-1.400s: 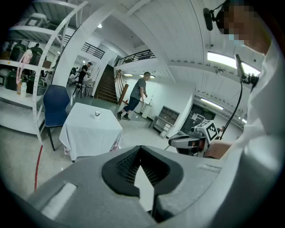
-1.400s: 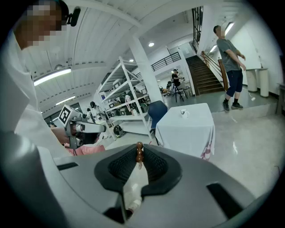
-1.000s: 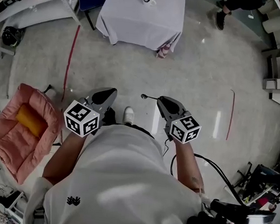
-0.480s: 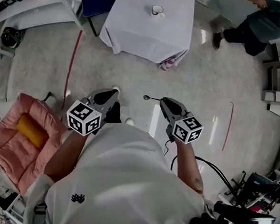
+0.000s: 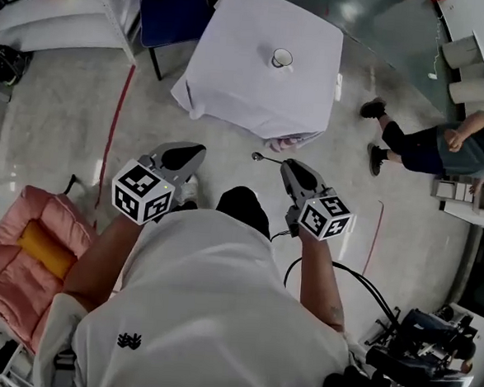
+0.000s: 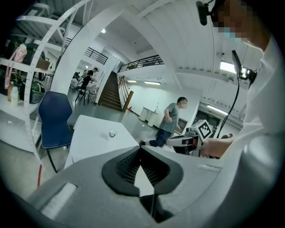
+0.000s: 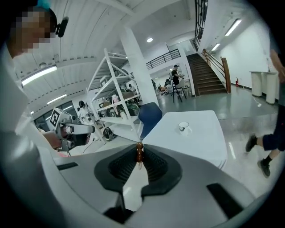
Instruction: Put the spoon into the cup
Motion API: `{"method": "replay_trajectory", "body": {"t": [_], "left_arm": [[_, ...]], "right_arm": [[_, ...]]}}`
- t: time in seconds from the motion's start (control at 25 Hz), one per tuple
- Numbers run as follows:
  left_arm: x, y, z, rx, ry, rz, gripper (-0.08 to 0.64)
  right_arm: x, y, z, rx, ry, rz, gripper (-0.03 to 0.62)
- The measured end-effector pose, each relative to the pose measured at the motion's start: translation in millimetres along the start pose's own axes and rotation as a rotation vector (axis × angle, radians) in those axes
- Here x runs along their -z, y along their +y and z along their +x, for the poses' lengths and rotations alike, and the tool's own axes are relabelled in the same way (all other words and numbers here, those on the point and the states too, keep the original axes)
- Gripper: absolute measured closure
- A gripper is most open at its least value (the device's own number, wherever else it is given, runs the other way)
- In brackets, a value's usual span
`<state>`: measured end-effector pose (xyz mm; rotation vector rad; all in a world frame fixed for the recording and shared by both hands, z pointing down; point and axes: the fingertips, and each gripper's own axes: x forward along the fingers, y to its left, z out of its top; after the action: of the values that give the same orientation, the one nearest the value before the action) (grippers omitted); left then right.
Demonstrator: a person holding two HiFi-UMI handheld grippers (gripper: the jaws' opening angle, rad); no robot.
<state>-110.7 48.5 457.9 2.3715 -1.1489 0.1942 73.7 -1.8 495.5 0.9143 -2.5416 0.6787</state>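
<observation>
A white cup [image 5: 281, 58] stands on a table draped in a white cloth [image 5: 241, 81], some way ahead of both grippers; it also shows in the left gripper view as the cup [image 6: 112, 132] and in the right gripper view as the cup [image 7: 183, 127]. My right gripper [image 5: 284, 163] is shut on the spoon [image 5: 261, 158], whose bowl sticks out to the left. The spoon's brown handle end [image 7: 140, 154] sits pinched between the jaws. My left gripper [image 5: 199, 151] is held level beside it, shut with nothing in it, its tips [image 6: 140, 149] meeting.
A person [image 5: 431, 142] walks on the floor to the right of the table. A blue chair [image 5: 168, 5] stands at the table's far left, with white shelving [image 5: 65, 11] beyond. A pink cushioned seat [image 5: 19, 247] lies at lower left; cables and equipment [image 5: 403, 365] at lower right.
Both grippers have been carried toward the table, which with its cup now sits lower and larger in view. The other person has walked from the top right to the right side.
</observation>
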Motion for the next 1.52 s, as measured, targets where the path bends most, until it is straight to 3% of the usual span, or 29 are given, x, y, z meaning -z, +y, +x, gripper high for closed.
{"method": "replay_trajectory", "body": {"t": [0.16,0.36,0.76,1.2,1.52], "left_arm": [[-7,34,10,-0.027,0.005,-0.052,0.549],[-25,75,38,-0.072,0.022,-0.059,0.549],[-110,126,135,-0.193,0.006,-0.053,0.549],[-159,158,220,-0.341,0.016,-0.093,0.55],[-171,177,234,-0.417,0.038,-0.125,0.549]], "right_arm": [[-32,-30,32,0.014,0.004,0.004,0.541],[-77,-93,72,0.031,-0.026,0.012,0.541],[-149,-237,168,-0.011,0.017,0.016,0.541],[-147,-337,274,-0.118,0.139,0.029,0.541],[-122,-355,327,-0.175,0.239,0.045,0.541]]}}
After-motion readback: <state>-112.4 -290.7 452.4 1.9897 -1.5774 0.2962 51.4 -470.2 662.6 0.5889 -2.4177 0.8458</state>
